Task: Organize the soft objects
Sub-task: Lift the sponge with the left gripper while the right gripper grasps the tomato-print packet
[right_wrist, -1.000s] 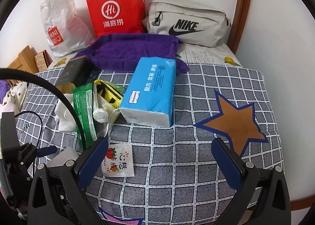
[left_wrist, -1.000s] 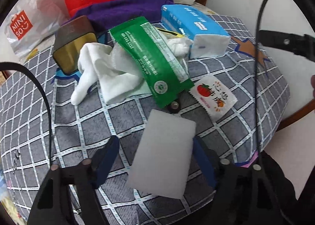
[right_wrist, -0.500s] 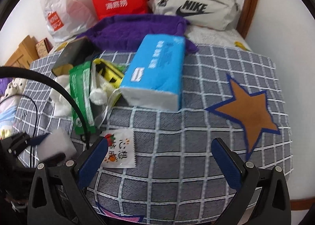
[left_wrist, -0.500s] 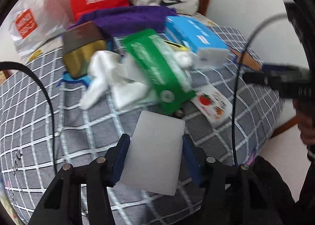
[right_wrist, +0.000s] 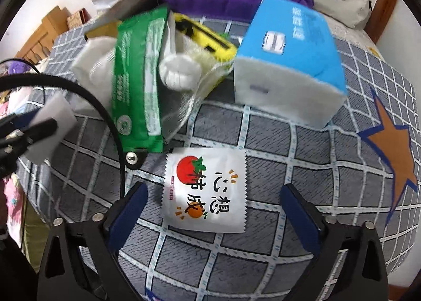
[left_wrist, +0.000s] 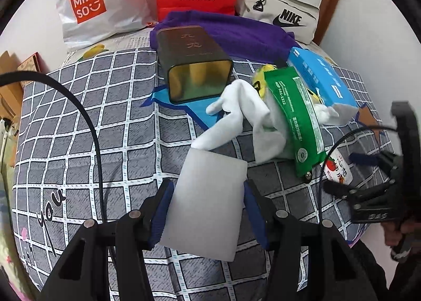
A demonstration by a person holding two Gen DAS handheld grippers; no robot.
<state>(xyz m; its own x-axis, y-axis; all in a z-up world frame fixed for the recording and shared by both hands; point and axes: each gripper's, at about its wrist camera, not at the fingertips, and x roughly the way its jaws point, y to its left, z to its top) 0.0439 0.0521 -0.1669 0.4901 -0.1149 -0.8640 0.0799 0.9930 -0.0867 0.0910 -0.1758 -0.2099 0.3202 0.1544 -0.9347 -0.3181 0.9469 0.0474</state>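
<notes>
Now | my left gripper point(left_wrist: 208, 218) pinches the white rectangular foam sponge point(left_wrist: 210, 203) | right gripper point(right_wrist: 211, 215), fingers spread and just been closing slightly, straddles the white tomato-print sachet point(right_wrist: 205, 190)

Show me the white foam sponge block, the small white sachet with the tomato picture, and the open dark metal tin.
white foam sponge block point(left_wrist: 210, 201), left wrist view, middle of its flat face
small white sachet point(right_wrist: 205, 190), right wrist view, centre of its printed front
open dark metal tin point(left_wrist: 192, 45), left wrist view, dark top side

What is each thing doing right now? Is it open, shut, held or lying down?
Left gripper: shut on the white sponge.
Right gripper: open, over the tomato packet.
Tomato packet: lying flat, sealed.
Dark tin: on its side, open.
Blue tissue pack: lying down.
White cloth: crumpled.
</notes>
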